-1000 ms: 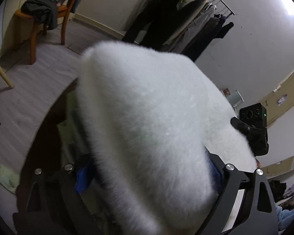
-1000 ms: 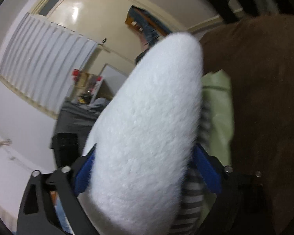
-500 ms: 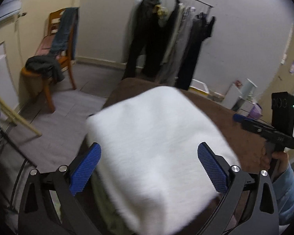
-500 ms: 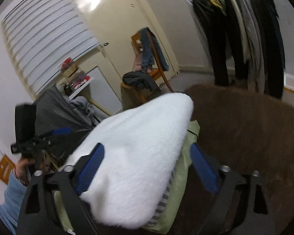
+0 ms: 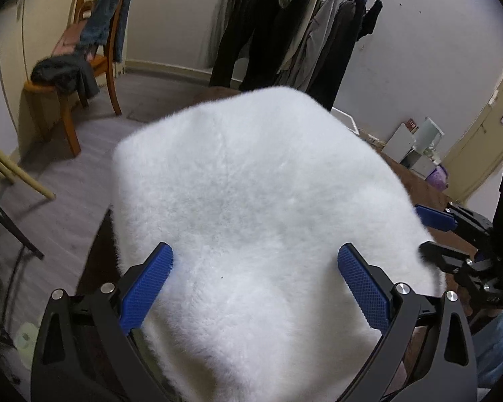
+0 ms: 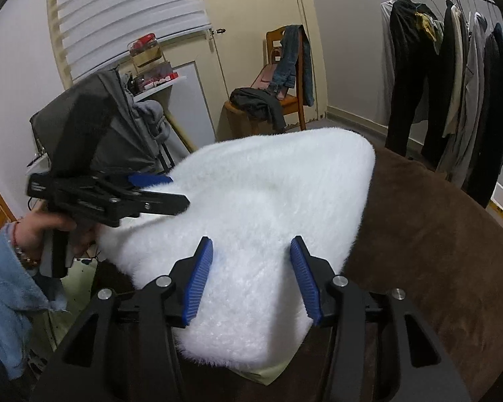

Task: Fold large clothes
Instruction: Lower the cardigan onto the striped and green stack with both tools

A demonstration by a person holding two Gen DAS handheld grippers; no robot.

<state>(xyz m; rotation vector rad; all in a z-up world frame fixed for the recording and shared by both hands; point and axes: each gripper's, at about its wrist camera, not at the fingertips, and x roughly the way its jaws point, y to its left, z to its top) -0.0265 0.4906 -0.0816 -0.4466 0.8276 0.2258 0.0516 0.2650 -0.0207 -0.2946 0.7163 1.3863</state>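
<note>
A folded white fluffy garment lies on a stack on the brown-covered table. A pale green cloth peeks out beneath it. My left gripper hovers over the garment's near edge, open wide, with its blue pads clear of the pile. My right gripper hangs over the opposite edge. Its jaws are closing and stand half apart above the fluff, gripping nothing. Each gripper shows in the other's view: the right gripper at the right side, the left gripper at the left, held by a hand.
A wooden chair draped with jeans and a dark garment stands by the wall. A rack of hanging dark clothes lines the far wall. A grey bag sits left of the table, and boxes lie near a door.
Both grippers have let go of the white garment and drawn back and up. The garment now rests flat on the stack. The right jaws have narrowed.
</note>
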